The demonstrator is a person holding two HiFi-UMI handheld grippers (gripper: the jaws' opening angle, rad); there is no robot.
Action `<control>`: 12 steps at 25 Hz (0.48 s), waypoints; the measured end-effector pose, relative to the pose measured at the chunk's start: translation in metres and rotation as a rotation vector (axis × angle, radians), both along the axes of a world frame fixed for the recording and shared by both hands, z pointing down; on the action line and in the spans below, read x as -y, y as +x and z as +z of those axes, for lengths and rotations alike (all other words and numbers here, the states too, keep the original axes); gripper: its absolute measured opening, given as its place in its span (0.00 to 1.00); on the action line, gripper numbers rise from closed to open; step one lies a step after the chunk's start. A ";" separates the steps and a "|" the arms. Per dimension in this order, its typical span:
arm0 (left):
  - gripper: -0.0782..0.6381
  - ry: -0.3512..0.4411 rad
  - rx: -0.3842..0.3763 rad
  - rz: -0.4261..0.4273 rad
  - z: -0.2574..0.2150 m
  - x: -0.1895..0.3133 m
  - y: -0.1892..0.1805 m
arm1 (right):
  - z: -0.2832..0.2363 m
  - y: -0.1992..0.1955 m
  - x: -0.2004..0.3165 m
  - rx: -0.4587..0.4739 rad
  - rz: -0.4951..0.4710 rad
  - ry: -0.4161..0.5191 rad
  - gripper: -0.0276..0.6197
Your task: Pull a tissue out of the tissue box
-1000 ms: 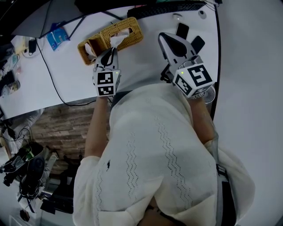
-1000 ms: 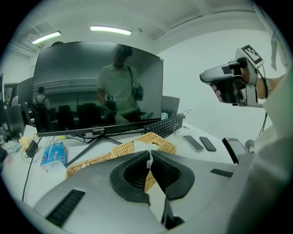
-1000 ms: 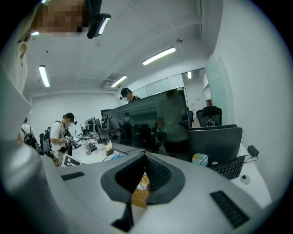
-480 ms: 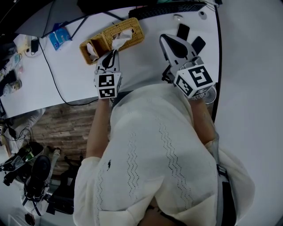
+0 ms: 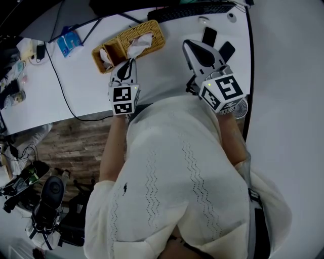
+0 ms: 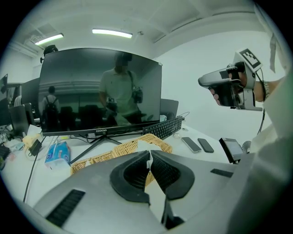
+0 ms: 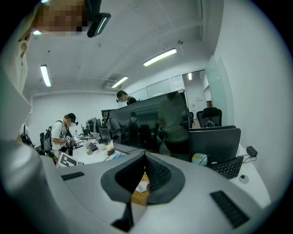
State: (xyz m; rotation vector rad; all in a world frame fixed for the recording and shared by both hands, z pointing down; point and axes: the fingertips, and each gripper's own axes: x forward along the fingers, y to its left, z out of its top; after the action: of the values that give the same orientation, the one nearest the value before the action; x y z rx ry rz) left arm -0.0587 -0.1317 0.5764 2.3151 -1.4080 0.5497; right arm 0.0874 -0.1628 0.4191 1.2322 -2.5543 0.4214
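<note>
A woven wicker tissue box lies on the white desk, with a white tissue sticking up from its slot. My left gripper sits just in front of the box, shut on the tissue's lower edge. In the left gripper view a white sliver of tissue shows between the closed jaws of the left gripper, with the box behind. My right gripper hovers to the right of the box, shut with nothing held. In its own view the right gripper has its tips together.
A monitor and a black keyboard stand behind the box. Two phones lie near the right gripper. A blue tissue pack and a black cable are at the left. The desk's right edge is close.
Both grippers keep their places and stay shut. Only the head view has shifted slightly.
</note>
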 end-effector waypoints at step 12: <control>0.13 0.006 -0.003 0.001 -0.006 -0.010 0.000 | -0.002 -0.003 -0.007 0.003 -0.009 0.001 0.04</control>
State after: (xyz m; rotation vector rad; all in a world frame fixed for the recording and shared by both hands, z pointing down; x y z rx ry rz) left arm -0.0592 -0.1222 0.5701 2.3210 -1.4092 0.5428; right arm 0.0840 -0.1557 0.4170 1.2203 -2.5623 0.4209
